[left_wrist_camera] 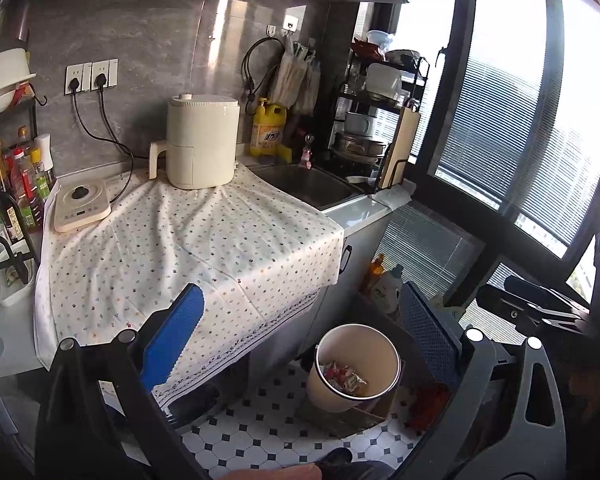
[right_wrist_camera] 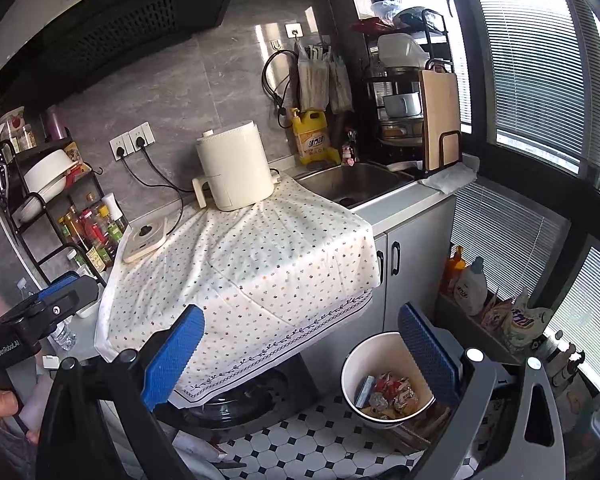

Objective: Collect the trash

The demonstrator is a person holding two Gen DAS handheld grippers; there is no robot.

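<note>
Two blue-padded grippers, left gripper point(left_wrist_camera: 304, 332) and right gripper point(right_wrist_camera: 304, 348), are hovering with jaws spread wide, gripping nothing. Standing upright on the black-and-white tiled floor point(right_wrist_camera: 312, 444), the round cream trash bucket point(right_wrist_camera: 350, 368) is facing its mouth upward, holding crumpled snack wrappers point(right_wrist_camera: 392, 394). Beside it, a dotted white cloth point(right_wrist_camera: 260, 264) is draping over the counter edge, carrying a cream air fryer point(right_wrist_camera: 236, 168) near the steel sink point(right_wrist_camera: 356, 182).
</note>
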